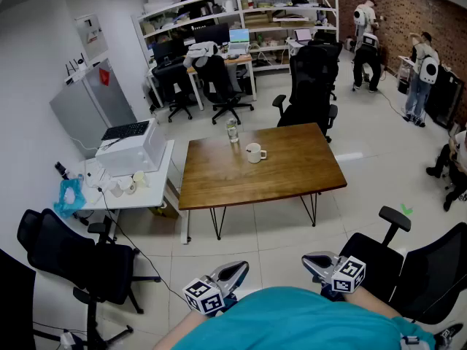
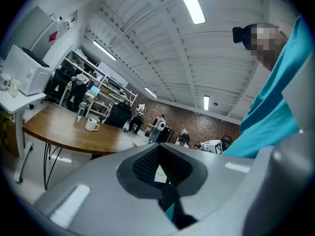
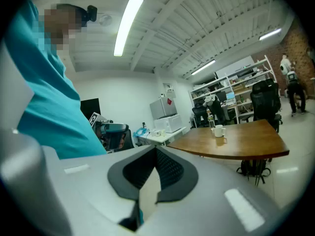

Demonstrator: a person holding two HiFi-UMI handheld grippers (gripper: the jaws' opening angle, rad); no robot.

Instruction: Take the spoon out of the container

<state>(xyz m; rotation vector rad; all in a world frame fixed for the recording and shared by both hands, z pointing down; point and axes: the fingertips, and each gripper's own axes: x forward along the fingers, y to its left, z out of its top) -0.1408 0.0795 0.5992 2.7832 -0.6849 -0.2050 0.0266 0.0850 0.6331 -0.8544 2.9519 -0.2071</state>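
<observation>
A white mug (image 1: pixel 254 152) stands on the brown wooden table (image 1: pixel 292 173), with a clear glass bottle (image 1: pixel 232 130) just behind it. No spoon can be made out at this distance. Both grippers hang close to my body, well short of the table's near edge. My left gripper (image 1: pixel 241 267) has its jaws together and empty, as the left gripper view also shows (image 2: pixel 158 149). My right gripper (image 1: pixel 308 259) looks the same, pads meeting with nothing between them (image 3: pixel 156 151). The mug shows small and far in the left gripper view (image 2: pixel 91 125) and in the right gripper view (image 3: pixel 219 130).
Black office chairs stand at my left (image 1: pixel 80 265) and right (image 1: pixel 408 268), another behind the table (image 1: pixel 312 86). A white side table (image 1: pixel 146 194) with a printer (image 1: pixel 131 148) sits left of the wooden table. People (image 1: pixel 419 79) stand by the brick wall at the far right.
</observation>
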